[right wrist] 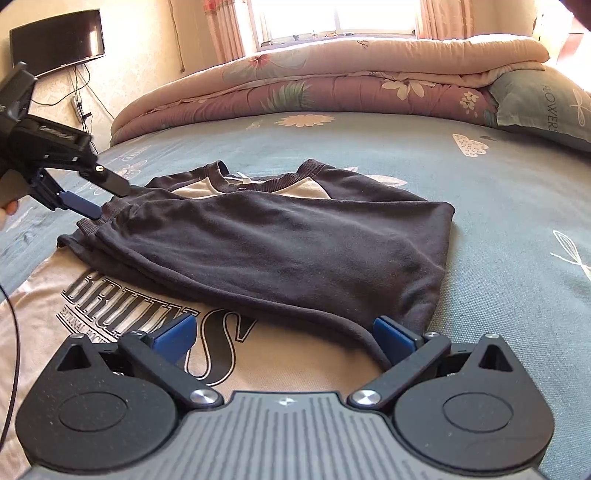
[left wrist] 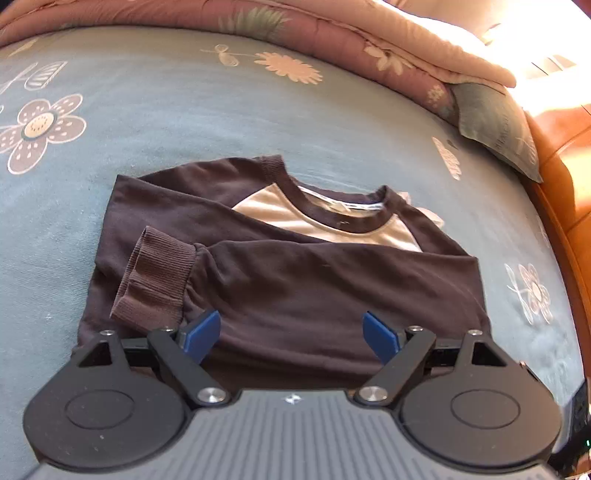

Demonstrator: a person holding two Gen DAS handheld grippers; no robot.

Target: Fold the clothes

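Now both grippers hover, fingers spread, over the raglan sweatshirt point(left wrist: 295, 273) on the bed point(left wrist: 184, 110).
Left gripper point(left wrist: 291, 334) near its cuff point(left wrist: 155, 280); right gripper point(right wrist: 286, 338) straddles the folded sleeve edge, grasping nothing.

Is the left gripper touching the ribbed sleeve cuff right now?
Cannot tell. In the right wrist view the left gripper reaches the sleeve cuff, but neither contact nor gap shows plainly.

The dark sleeve point(right wrist: 280, 251) covers part of the shirt's lettering point(right wrist: 147, 306).

Bright window point(right wrist: 332, 18) backlight, glare top right, fisheye-bent edges
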